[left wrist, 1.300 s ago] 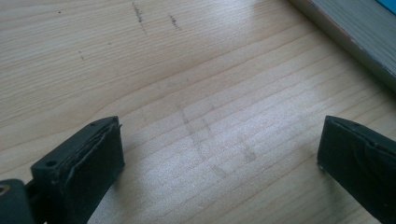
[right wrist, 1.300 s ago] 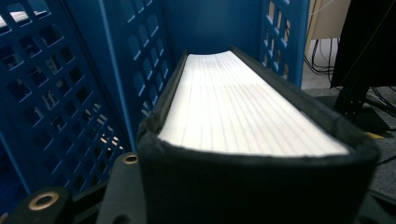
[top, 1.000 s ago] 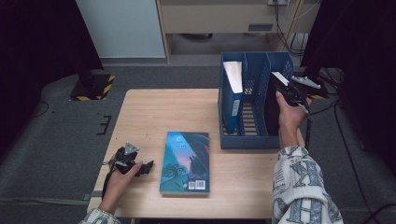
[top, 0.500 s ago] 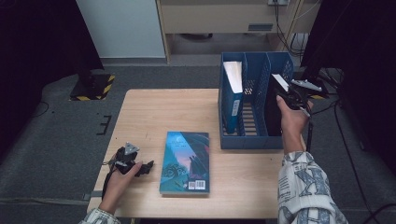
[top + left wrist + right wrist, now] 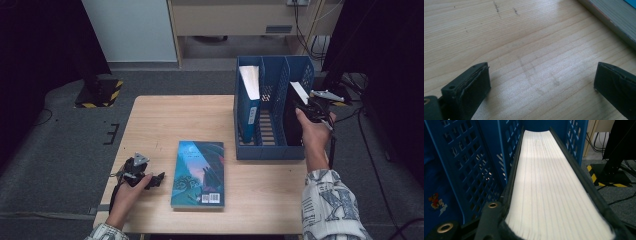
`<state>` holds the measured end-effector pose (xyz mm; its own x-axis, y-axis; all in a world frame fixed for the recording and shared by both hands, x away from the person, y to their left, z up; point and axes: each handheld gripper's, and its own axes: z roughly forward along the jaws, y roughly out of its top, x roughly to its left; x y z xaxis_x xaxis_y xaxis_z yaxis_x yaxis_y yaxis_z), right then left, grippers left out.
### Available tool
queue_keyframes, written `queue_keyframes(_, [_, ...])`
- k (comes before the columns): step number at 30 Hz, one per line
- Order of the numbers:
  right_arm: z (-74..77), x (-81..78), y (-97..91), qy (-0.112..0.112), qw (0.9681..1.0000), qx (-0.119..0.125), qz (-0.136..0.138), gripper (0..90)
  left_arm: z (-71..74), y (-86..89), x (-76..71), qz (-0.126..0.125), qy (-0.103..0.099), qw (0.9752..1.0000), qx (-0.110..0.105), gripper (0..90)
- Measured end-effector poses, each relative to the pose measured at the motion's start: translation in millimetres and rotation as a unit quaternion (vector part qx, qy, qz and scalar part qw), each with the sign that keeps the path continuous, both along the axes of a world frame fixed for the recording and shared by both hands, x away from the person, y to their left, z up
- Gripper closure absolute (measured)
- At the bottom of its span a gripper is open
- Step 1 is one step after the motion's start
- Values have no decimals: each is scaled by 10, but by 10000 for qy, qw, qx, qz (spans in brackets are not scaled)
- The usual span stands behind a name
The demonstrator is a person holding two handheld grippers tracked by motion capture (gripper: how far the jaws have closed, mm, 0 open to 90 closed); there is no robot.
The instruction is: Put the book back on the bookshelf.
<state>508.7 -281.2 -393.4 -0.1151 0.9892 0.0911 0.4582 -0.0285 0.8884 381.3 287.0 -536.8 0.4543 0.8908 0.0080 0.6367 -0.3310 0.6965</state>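
Note:
A blue file rack (image 5: pixel 270 149) with three slots stands at the table's right back. My right gripper (image 5: pixel 310 107) is shut on a black-covered book (image 5: pixel 292 120) that stands upright in the rack's right slot, white page edge up. In the right gripper view those pages (image 5: pixel 549 182) run away from the jaws, between the rack's perforated walls (image 5: pixel 474 157). A blue book (image 5: pixel 248 100) stands in the left slot. A teal book (image 5: pixel 198 172) lies flat near the table's front. Just left of it my left gripper (image 5: pixel 152 179) rests open on the wood, nothing between its jaws (image 5: pixel 541 82).
The wooden table (image 5: pixel 165 120) has bare room at its left and back. In the left gripper view the teal book's page edge (image 5: pixel 609 17) crosses the upper right corner. A black stand base with yellow stripes (image 5: pixel 97 92) sits on the floor at the left, and cables (image 5: pixel 350 80) lie behind the rack.
My right hand has shifted slightly toward the near side with the black book still in its jaws. The left hand and the teal book have not moved.

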Motion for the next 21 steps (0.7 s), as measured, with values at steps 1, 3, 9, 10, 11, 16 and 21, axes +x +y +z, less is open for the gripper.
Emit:
queue_keyframes(1, [-4,-9,-7,5,10000,-1,13,517,0,0,0,-6,-1,10000,3,0])
queue_keyframes(3, [-6,-24,-13,24,10000,-29,26,516,0,-1,-1,-10,-1,10000,4,0])
queue_keyframes(9, [-22,-64,-9,22,10000,-18,54,514,0,-2,-2,-5,1,10000,1,0])
queue_keyframes(10, [-26,-69,-14,23,10000,-32,51,514,0,-3,-3,-4,1,10000,0,0])
queue_keyframes(11, [-29,-76,-18,28,10000,-8,45,513,0,-3,-3,-5,1,10000,0,0])
queue_keyframes(16, [-48,-118,-40,54,10000,14,62,509,0,-4,-4,-7,0,10000,1,0])
queue_keyframes(21, [-67,-155,-39,48,10000,-25,68,507,0,-5,-5,-8,-1,10000,2,0])
